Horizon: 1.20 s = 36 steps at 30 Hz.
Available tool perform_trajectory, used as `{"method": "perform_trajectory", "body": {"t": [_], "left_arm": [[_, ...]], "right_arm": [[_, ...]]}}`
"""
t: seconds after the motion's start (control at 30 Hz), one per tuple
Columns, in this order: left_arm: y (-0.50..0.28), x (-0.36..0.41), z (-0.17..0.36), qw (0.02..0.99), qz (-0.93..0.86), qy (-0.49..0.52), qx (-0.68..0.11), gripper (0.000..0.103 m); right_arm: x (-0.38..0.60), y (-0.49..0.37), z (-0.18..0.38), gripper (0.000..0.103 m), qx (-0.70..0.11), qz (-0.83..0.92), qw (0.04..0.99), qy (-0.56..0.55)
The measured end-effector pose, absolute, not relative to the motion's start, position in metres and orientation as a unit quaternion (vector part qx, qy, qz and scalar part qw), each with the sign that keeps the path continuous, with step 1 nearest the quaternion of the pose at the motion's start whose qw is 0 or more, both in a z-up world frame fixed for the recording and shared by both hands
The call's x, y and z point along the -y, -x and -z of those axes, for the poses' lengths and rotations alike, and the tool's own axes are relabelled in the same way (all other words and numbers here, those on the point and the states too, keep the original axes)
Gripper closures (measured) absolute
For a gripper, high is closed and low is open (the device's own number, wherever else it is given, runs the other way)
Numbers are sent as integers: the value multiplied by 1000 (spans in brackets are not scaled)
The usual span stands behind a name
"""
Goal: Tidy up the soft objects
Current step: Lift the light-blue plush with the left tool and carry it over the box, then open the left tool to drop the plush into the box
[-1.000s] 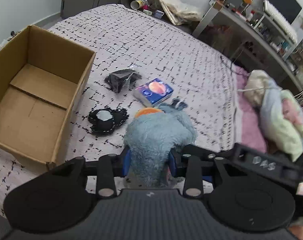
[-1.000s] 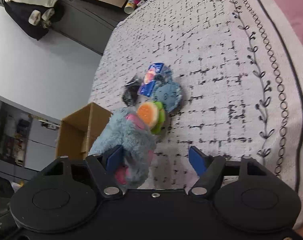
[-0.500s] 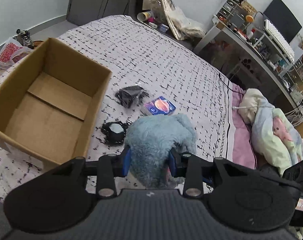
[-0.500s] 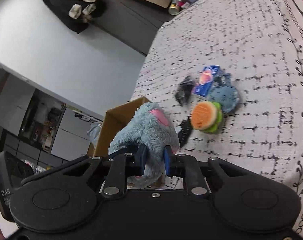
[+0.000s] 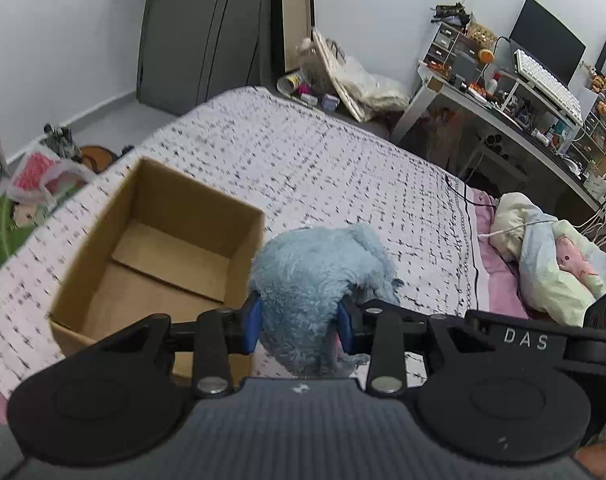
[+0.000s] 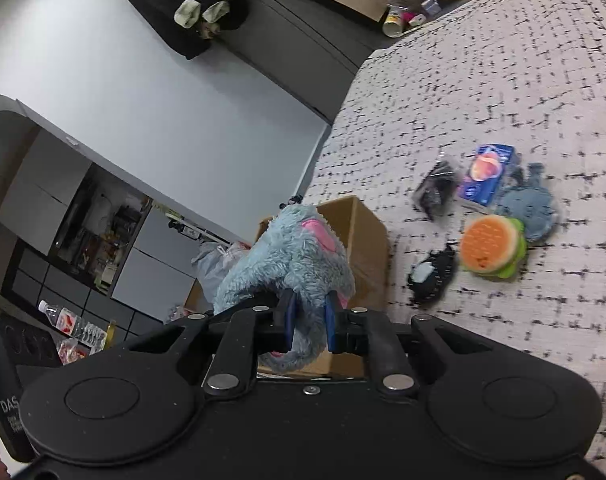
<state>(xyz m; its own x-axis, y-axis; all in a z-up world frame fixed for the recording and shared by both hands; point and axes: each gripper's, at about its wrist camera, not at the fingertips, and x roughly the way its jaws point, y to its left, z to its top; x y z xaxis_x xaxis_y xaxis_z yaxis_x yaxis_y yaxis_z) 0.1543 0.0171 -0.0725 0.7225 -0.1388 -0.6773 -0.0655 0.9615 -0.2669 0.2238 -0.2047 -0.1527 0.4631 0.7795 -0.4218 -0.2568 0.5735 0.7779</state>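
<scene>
Both grippers are shut on one fluffy blue plush toy (image 5: 315, 276), held in the air above the bed. My left gripper (image 5: 299, 322) clamps its body; my right gripper (image 6: 309, 326) pinches another part of the plush (image 6: 287, 256), whose pink ear patches show. The open, empty cardboard box (image 5: 159, 248) stands on the bed just left of and below the plush; in the right wrist view the box (image 6: 367, 240) is behind the toy. A burger plush (image 6: 493, 246), a small blue plush (image 6: 531, 208), a blue packet (image 6: 487, 174) and two dark items (image 6: 431, 276) lie on the bed.
The patterned bedspread (image 5: 323, 160) stretches away. A bundled pastel blanket (image 5: 551, 256) lies at the right edge. A cluttered desk (image 5: 523, 108) stands beyond the bed, and bags lie on the floor at left (image 5: 39, 180).
Both grippers have lifted the blue plush higher and carried it left toward the box. The right gripper closed on the plush during the last second. The other items stayed on the bed.
</scene>
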Motion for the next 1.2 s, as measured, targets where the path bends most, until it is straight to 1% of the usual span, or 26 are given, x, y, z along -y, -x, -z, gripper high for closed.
{"method": "perform_trajectory", "body": {"t": [0.33, 0.47, 0.97, 1.2], "left_arm": [[-151, -48, 77, 925, -4, 124, -359, 66], [-154, -64, 85, 919, -17, 136, -370, 66], [-163, -114, 105, 901, -59, 153, -401, 67], [-171, -134, 123, 888, -84, 162, -423, 67]], "right_arm": [[164, -223, 152, 90, -402, -334, 794, -311], [152, -224, 155, 91, -412, -333, 788, -313], [96, -239, 169, 91, -457, -328, 767, -309], [74, -250, 173, 91, -488, -312, 750, -321]]}}
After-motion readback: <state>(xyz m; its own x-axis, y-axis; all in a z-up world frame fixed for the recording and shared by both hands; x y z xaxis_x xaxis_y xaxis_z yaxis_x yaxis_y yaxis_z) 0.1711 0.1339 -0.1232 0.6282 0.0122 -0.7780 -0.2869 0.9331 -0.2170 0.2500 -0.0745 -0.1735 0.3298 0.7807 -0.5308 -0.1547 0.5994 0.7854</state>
